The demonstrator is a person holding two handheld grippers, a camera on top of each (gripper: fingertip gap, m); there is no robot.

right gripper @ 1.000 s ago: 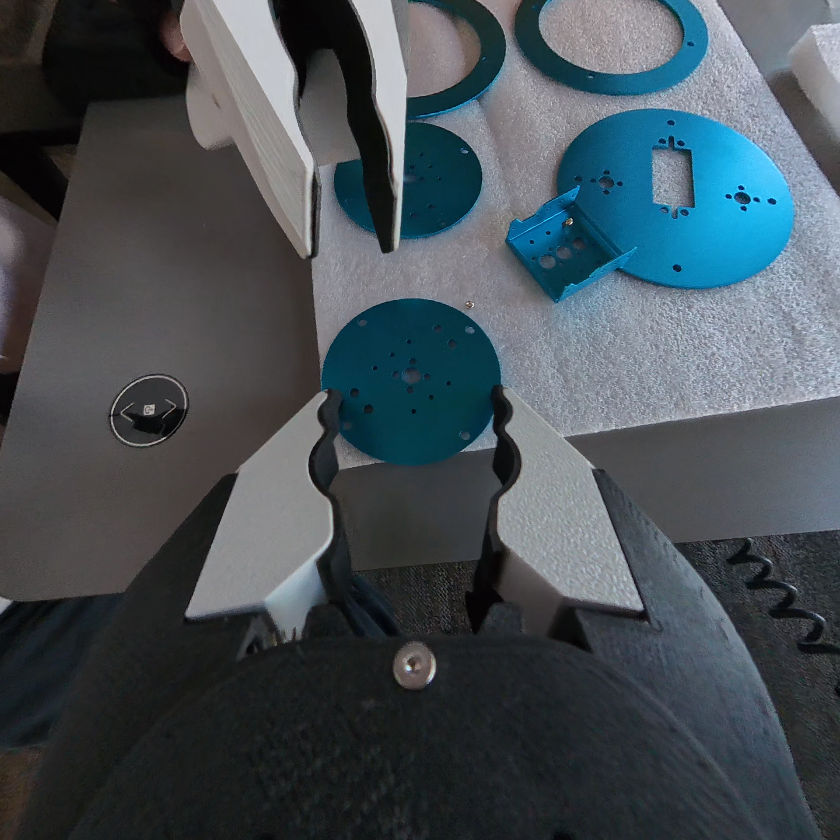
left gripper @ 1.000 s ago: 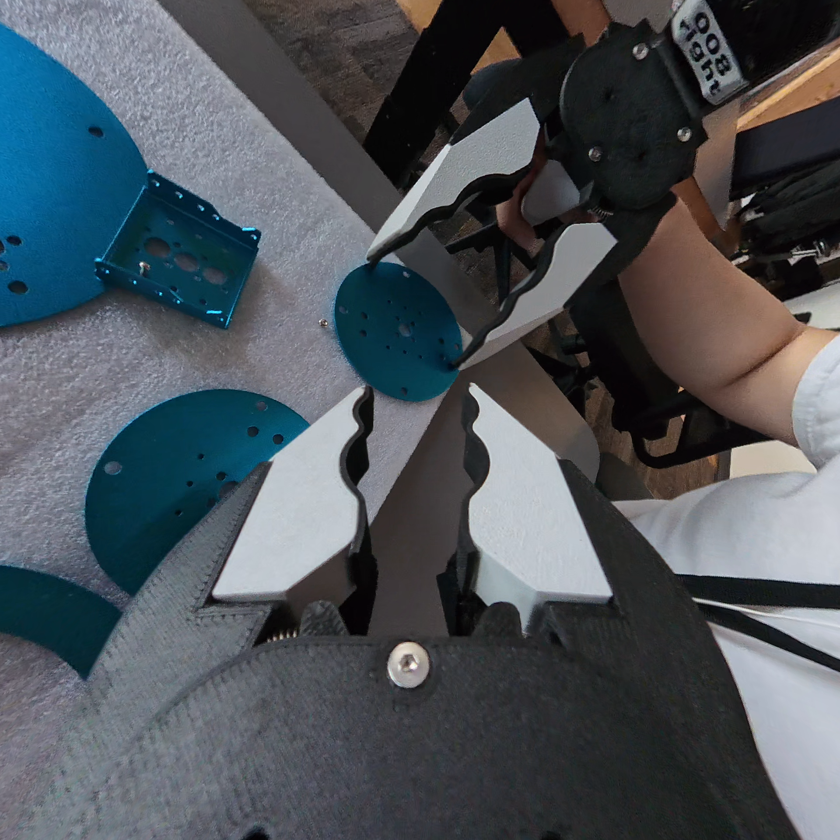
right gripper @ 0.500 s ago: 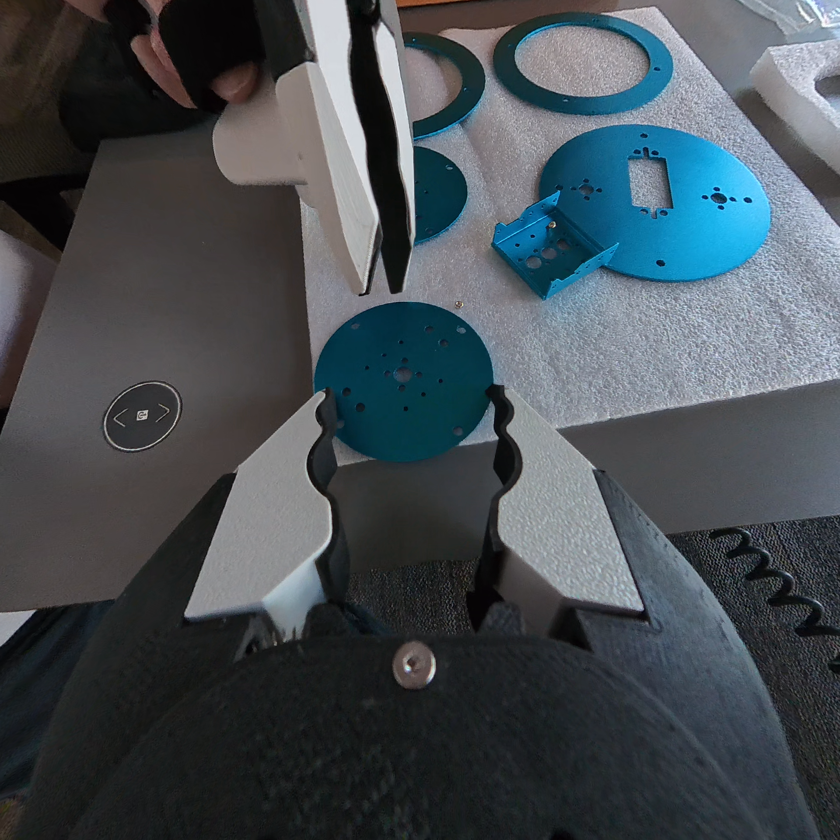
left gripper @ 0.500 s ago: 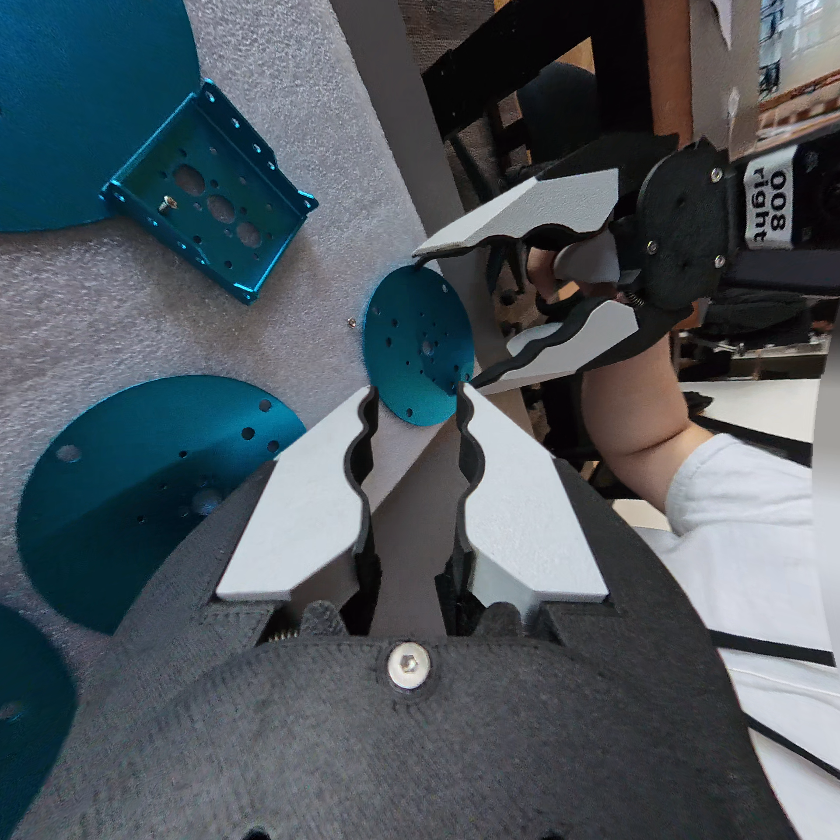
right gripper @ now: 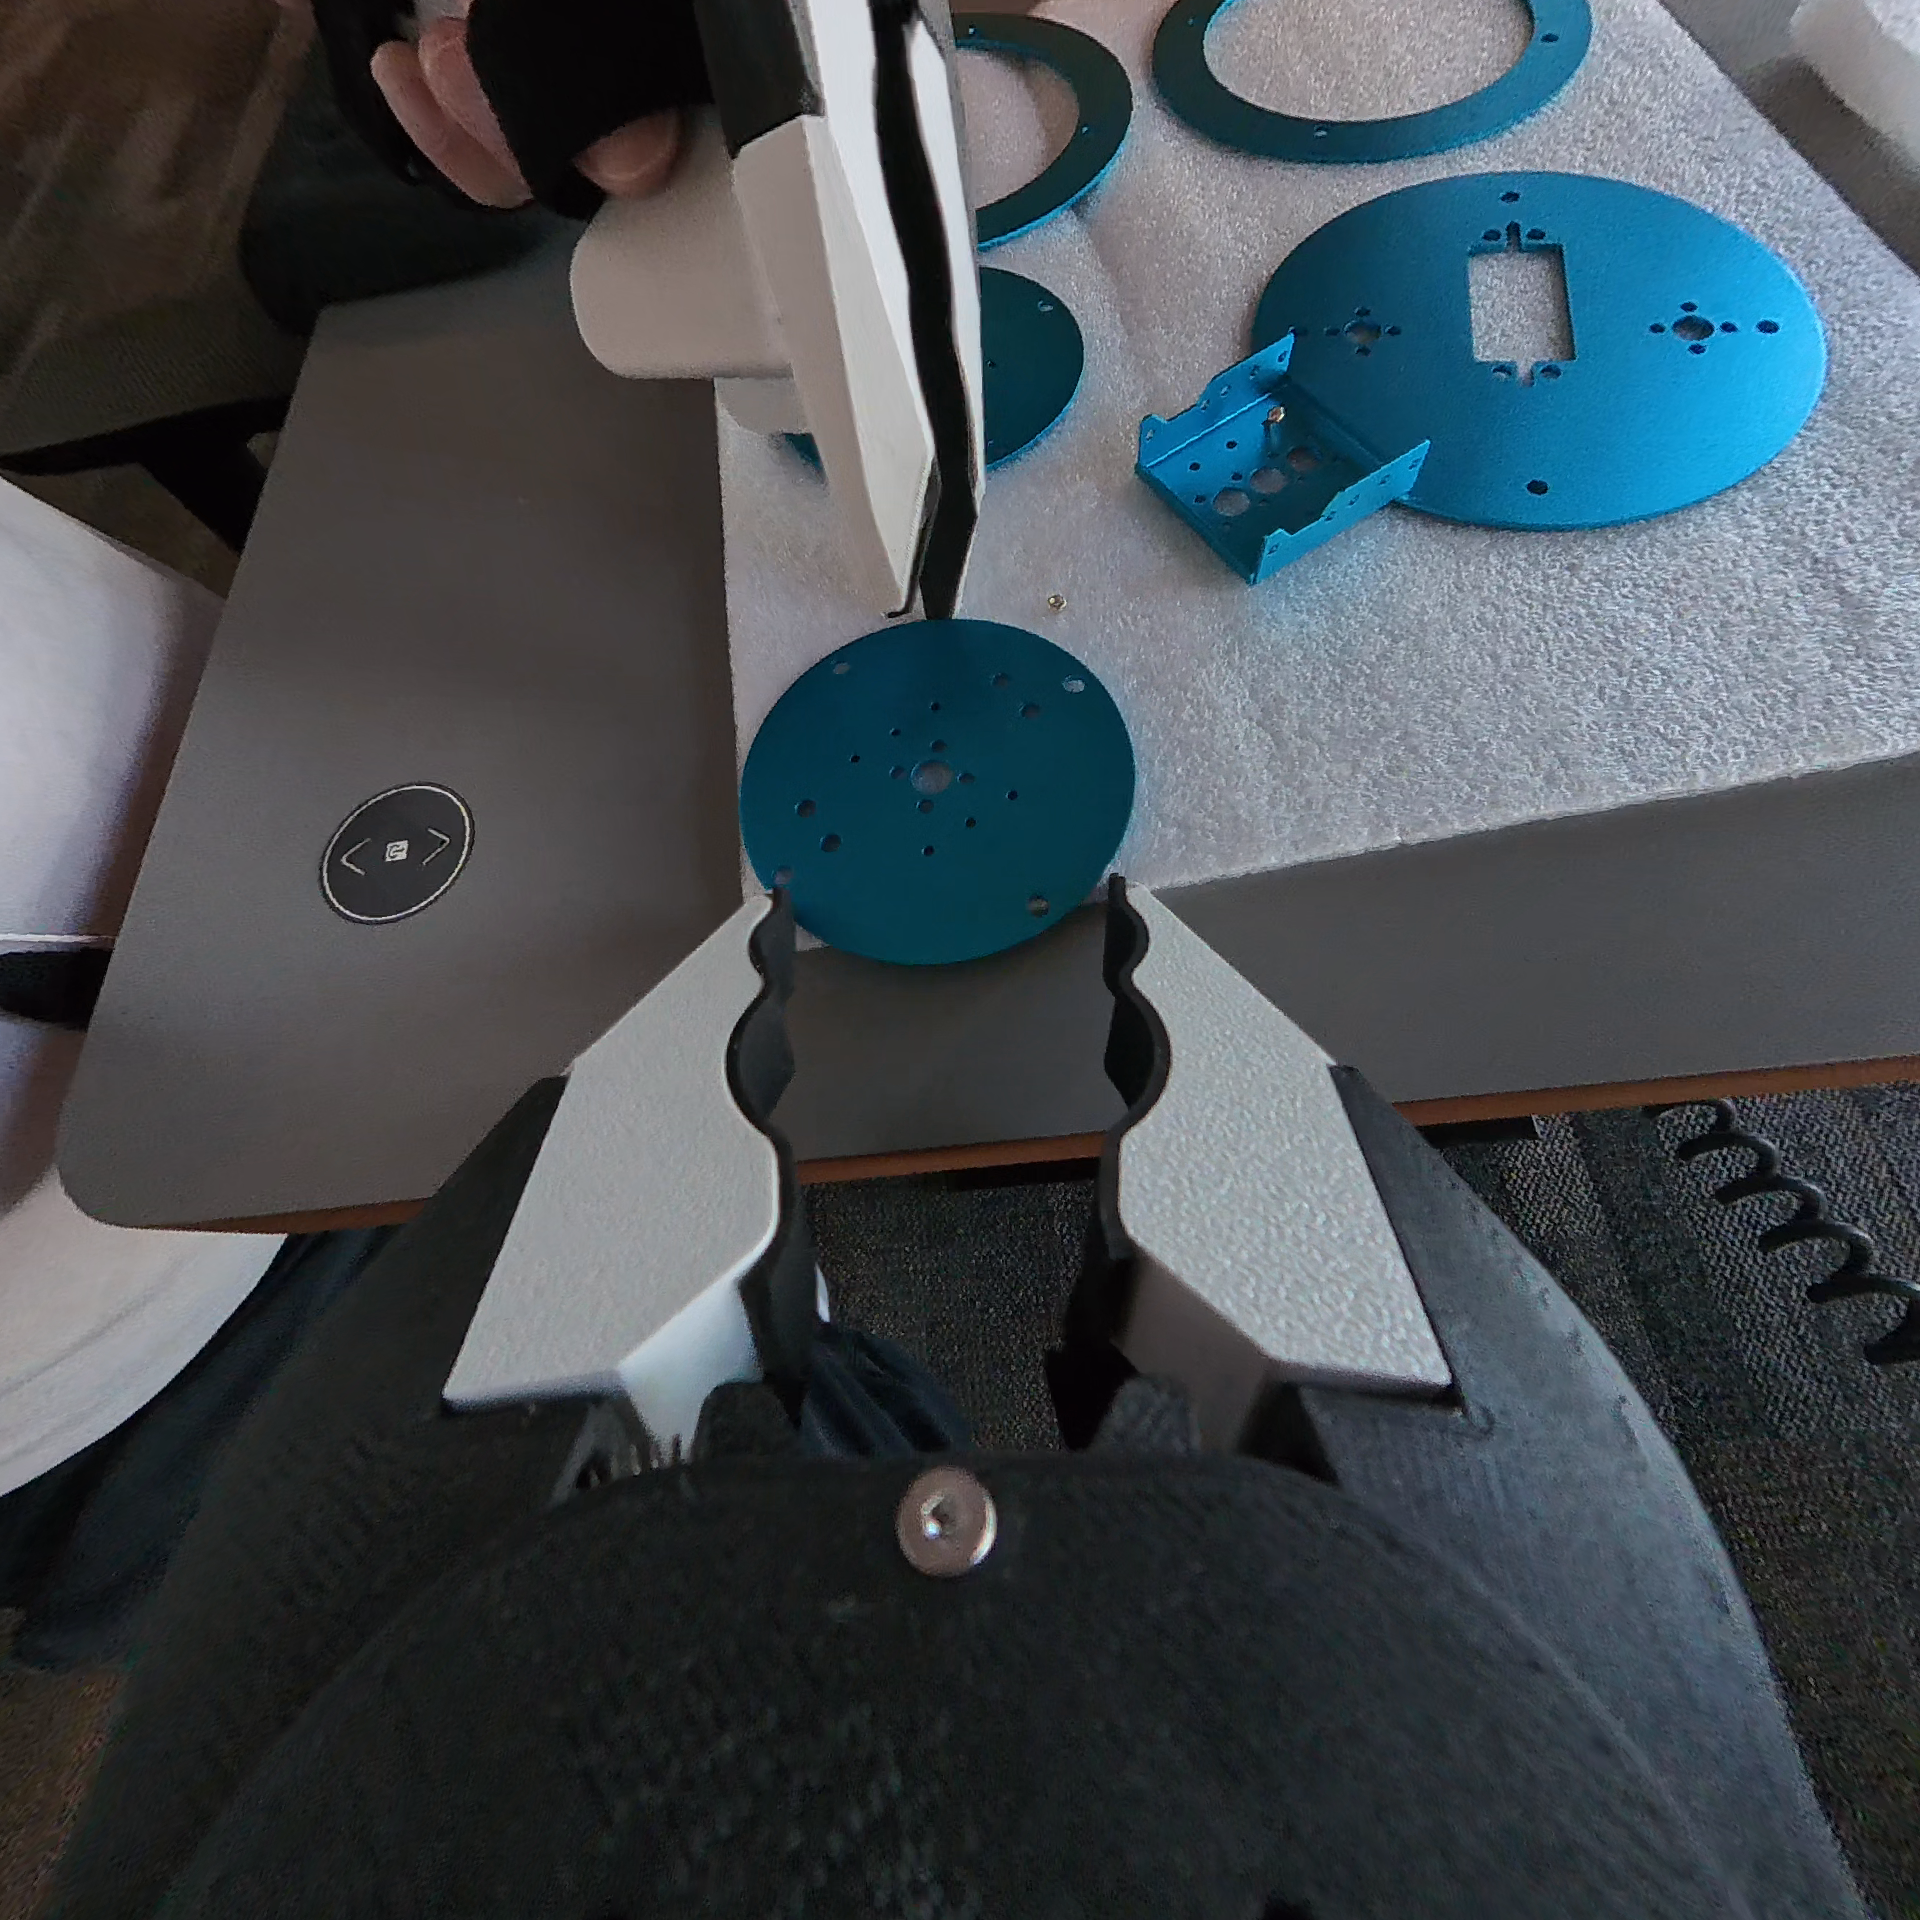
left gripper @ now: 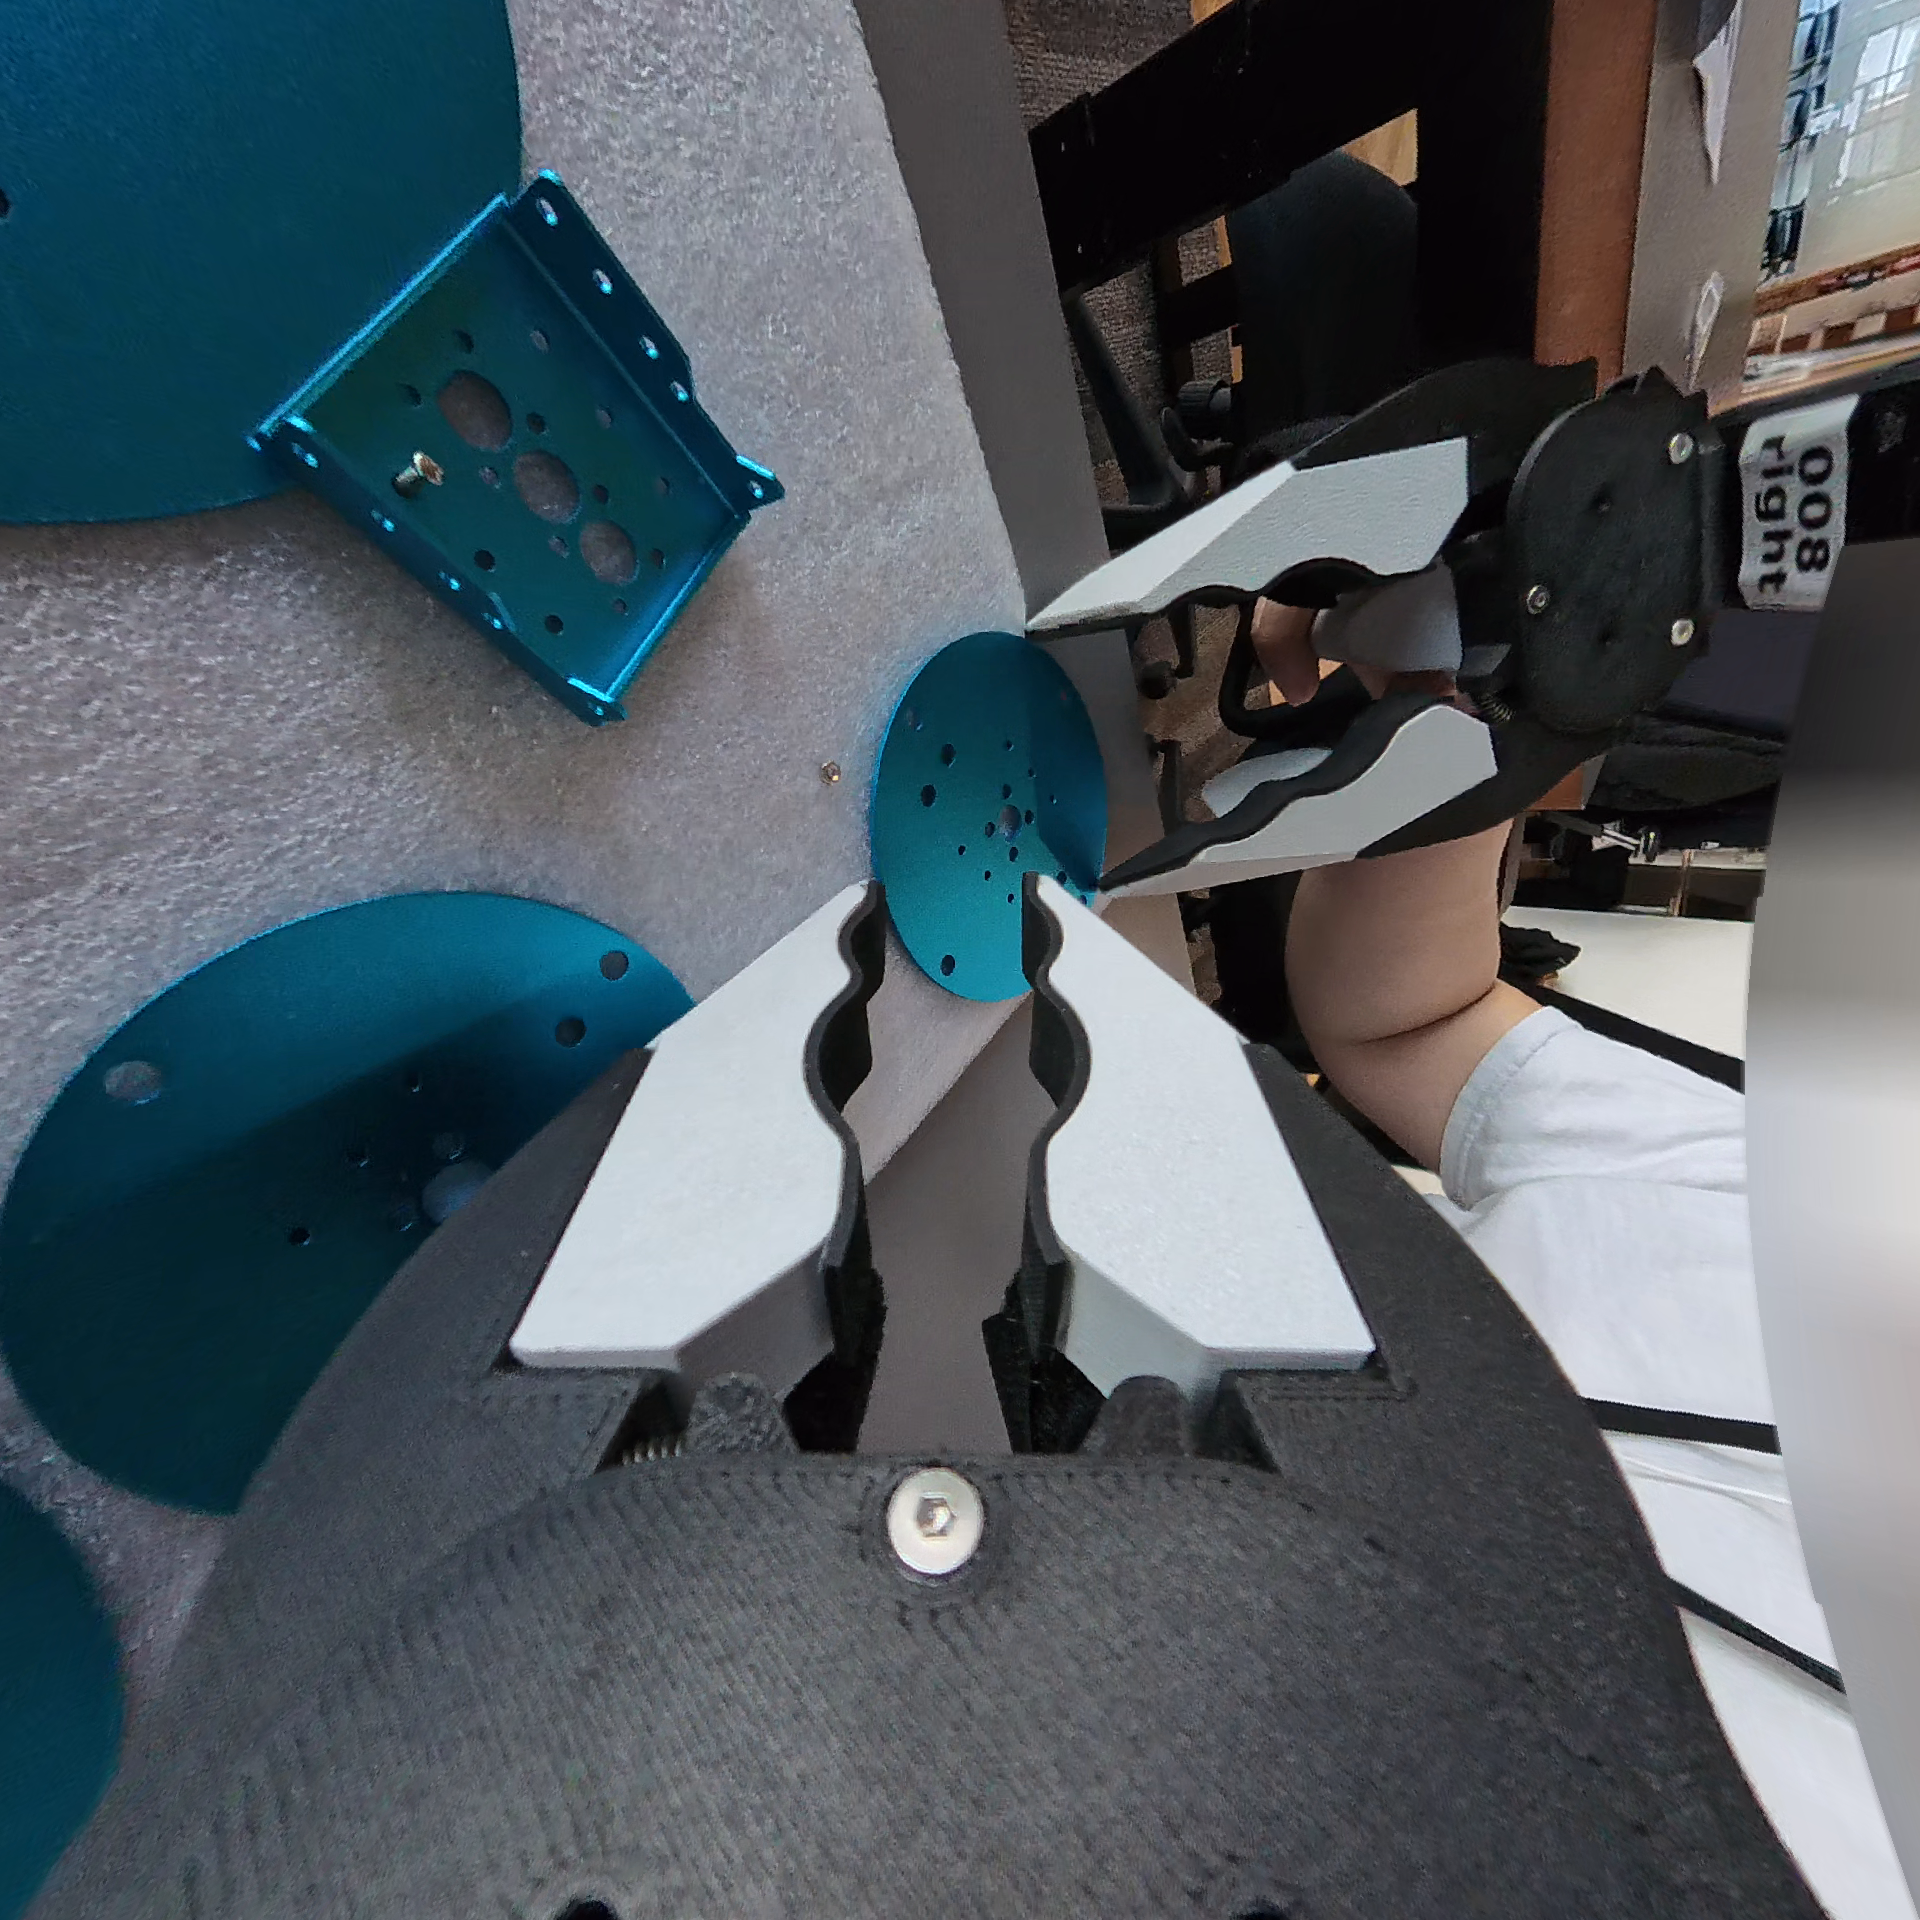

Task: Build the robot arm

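Both grippers have closed in on the small blue disc (right gripper: 935, 790): left gripper (left gripper: 951, 899) half open at its far rim, right gripper (right gripper: 940, 899) wide open at its near rim; neither grips it yet, and it lies flat on the foam pad (right gripper: 1455, 707).

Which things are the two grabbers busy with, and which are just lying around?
Busy with: left gripper and right gripper, both open, at the edges of the small blue disc.

Lying around: bracket, big disc, medium disc, rings, tiny screw, all on the foam sheet.
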